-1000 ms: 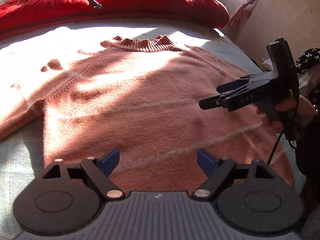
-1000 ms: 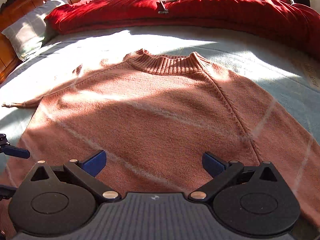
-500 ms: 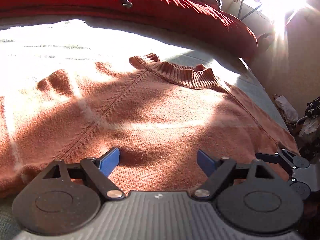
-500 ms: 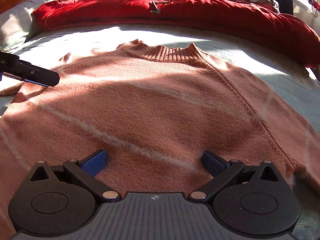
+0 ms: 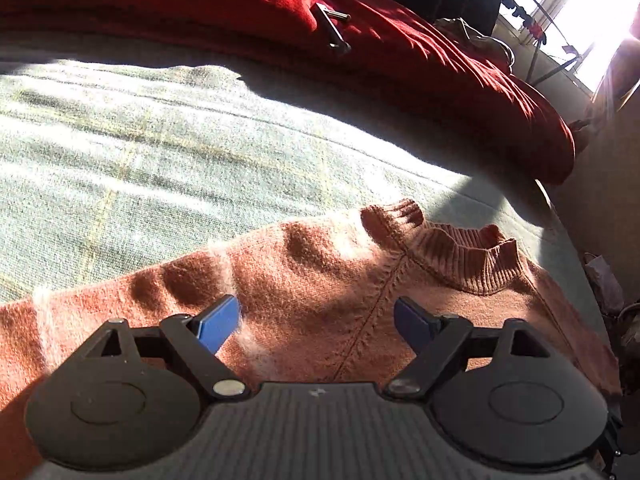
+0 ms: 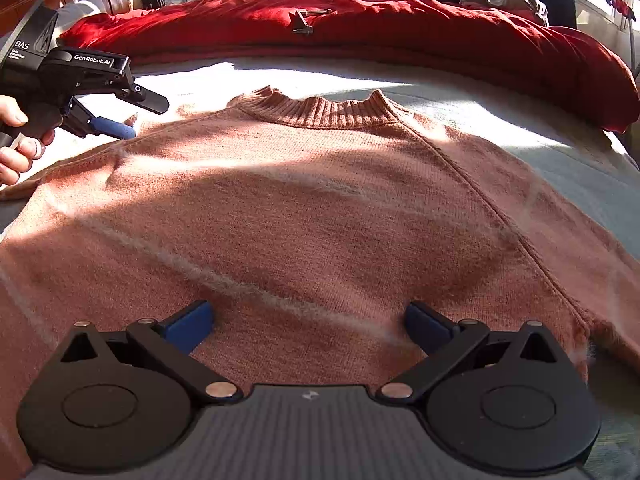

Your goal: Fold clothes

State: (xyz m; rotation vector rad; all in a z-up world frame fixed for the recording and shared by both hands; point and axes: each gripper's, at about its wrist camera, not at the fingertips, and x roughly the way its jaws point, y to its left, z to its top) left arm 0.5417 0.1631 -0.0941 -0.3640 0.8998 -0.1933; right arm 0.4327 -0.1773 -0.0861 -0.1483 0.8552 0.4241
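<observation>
here, a rust sweater (image 6: pixel 320 208) lies flat on the pale green bedcover (image 5: pixel 160 152), collar toward the red duvet (image 6: pixel 400 36) carrying a small metal tool (image 6: pixel 304 20). left gripper (image 5: pixel 316 320) over the sweater's shoulder and right gripper (image 6: pixel 308 322) over its body both stand apart, empty.

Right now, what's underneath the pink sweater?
The sweater lies flat on a pale green checked bedspread, visible around its collar and shoulders. Whatever sits directly under the knit is covered.
</observation>
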